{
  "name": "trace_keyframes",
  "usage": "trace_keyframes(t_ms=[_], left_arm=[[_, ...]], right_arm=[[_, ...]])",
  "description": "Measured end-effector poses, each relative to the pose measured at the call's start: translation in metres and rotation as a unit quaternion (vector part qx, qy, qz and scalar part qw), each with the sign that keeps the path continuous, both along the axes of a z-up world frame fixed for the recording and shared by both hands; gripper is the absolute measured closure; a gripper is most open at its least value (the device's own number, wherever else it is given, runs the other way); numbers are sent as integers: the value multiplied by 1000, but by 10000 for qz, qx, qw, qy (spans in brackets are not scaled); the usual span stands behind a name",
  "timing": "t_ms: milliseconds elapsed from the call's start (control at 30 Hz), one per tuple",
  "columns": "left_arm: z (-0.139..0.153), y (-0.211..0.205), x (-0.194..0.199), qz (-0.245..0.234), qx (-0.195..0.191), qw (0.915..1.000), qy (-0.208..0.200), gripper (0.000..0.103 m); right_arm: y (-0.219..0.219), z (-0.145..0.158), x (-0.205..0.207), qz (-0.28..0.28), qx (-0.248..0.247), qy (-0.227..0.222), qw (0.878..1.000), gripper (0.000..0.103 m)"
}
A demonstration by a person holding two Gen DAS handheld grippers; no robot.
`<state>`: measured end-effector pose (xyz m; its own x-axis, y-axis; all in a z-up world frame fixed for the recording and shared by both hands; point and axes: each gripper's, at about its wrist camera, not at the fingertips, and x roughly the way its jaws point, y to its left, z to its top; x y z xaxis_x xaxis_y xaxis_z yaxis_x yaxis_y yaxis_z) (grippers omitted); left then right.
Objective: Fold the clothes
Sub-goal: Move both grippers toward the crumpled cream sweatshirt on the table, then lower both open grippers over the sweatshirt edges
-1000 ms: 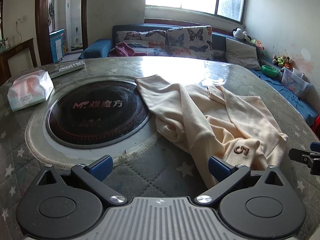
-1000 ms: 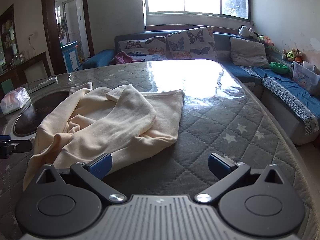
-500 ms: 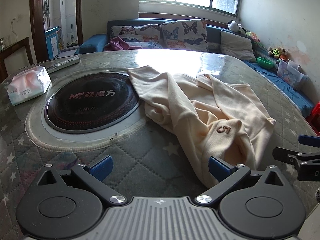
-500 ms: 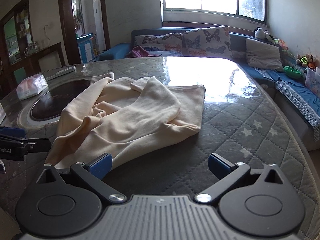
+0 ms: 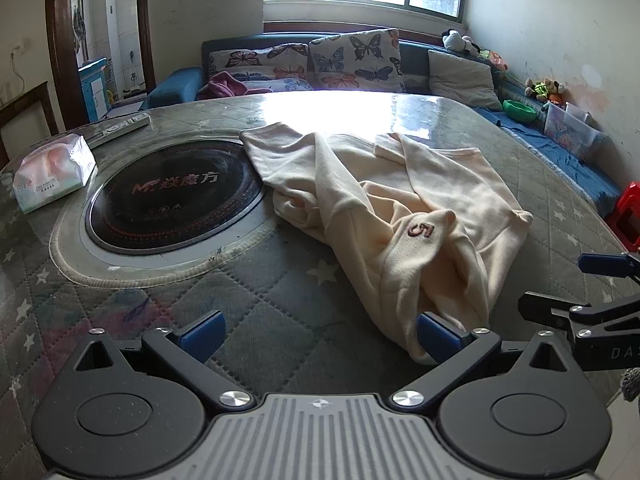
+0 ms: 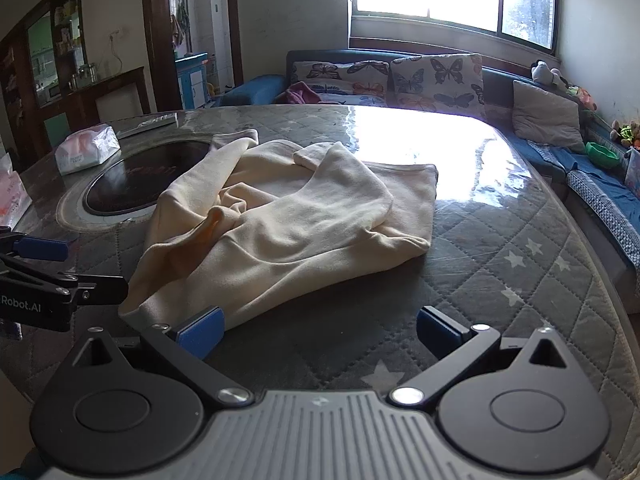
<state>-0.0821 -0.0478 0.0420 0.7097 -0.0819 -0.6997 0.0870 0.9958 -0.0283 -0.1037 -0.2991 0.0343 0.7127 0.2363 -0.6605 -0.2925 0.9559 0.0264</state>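
My left gripper (image 5: pixel 318 334) is spread wide and holds nothing; its right blue pad (image 5: pixel 434 338) sits just beside, perhaps touching, the nearest hem of the cream sweatshirt (image 5: pixel 400 216). My right gripper (image 6: pixel 318 332) is spread too, empty, with its left pad (image 6: pixel 200 332) at the garment's near edge.

I judge the sweatshirt to be soft, limp and light, a thick knit that will sag and drag when lifted by one point, and may slide on the glossy table cover (image 6: pixel 500 280). The near hem lies closest to both grippers, so I would pinch it at two well-separated spots, taking one layer only, since the cloth is bunched and doubled here.

It lies crumpled on the near right part of the table, not yet spread flat. A dark red "5" (image 5: pixel 420 230) is stitched on a raised fold near me. Beyond that, folds pile up in the middle, and one sleeve (image 5: pixel 276 148) reaches away to overlap the rim of the round black cooktop (image 5: pixel 168 196). Another sleeve end (image 6: pixel 316 156) is turned back over the body. The far edge lies fairly straight toward the bright window glare.
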Motion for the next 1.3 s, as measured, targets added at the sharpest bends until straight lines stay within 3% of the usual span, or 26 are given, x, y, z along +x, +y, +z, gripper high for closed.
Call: trace_keyframes(t_ms=[1300], left_arm=[[-9, -14, -15, -215, 226, 9993, 211, 0]], right_arm=[[8, -6, -17, 137, -81, 57, 9999, 0]])
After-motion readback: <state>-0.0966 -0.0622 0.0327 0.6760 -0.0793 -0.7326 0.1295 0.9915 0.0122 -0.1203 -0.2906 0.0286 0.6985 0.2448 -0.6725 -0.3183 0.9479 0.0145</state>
